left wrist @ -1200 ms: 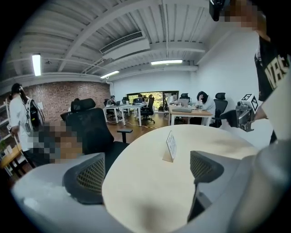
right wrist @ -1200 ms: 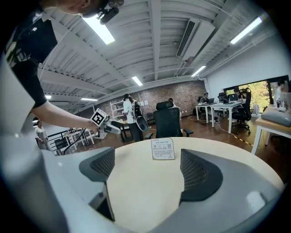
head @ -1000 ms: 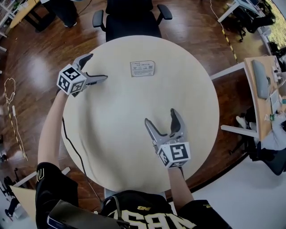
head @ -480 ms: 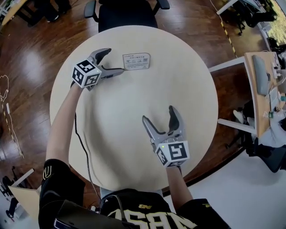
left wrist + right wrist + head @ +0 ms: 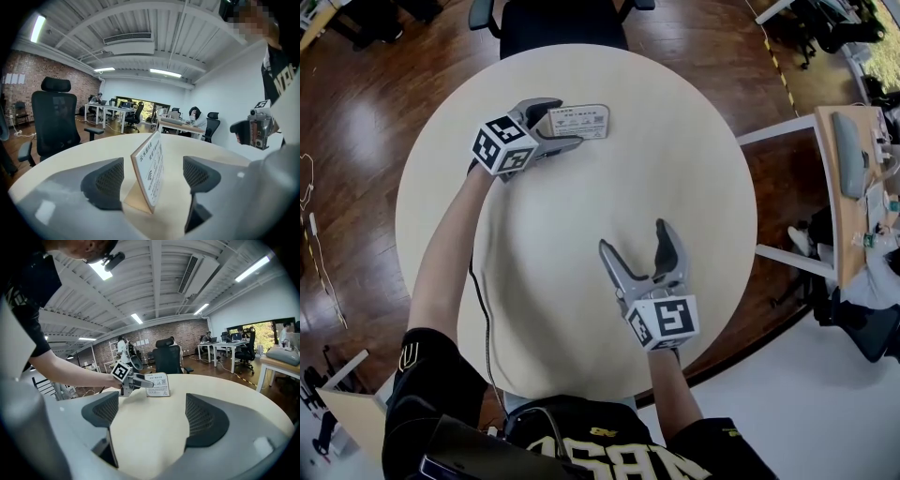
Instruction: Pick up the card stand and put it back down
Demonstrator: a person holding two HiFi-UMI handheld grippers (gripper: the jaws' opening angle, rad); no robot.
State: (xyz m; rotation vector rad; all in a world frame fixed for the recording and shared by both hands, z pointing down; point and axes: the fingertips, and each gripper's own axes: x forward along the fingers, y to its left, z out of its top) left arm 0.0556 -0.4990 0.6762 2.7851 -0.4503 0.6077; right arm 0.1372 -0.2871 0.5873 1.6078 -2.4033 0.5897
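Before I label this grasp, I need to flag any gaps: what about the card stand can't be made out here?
Head view: the left tongs, closing with the white printed card stand on its wooden base between them, cover its left end, and its print is too small to read.
Left gripper view: the stand is nearly edge-on, so its print is too slanted to read.
Right gripper view: the left tongs overlap the stand's left edge.

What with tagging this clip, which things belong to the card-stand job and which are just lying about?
Job: card stand; left tool, closing around it, not yet touching; table beneath.
Lying about: right tool, open, empty; office chair; side desk.
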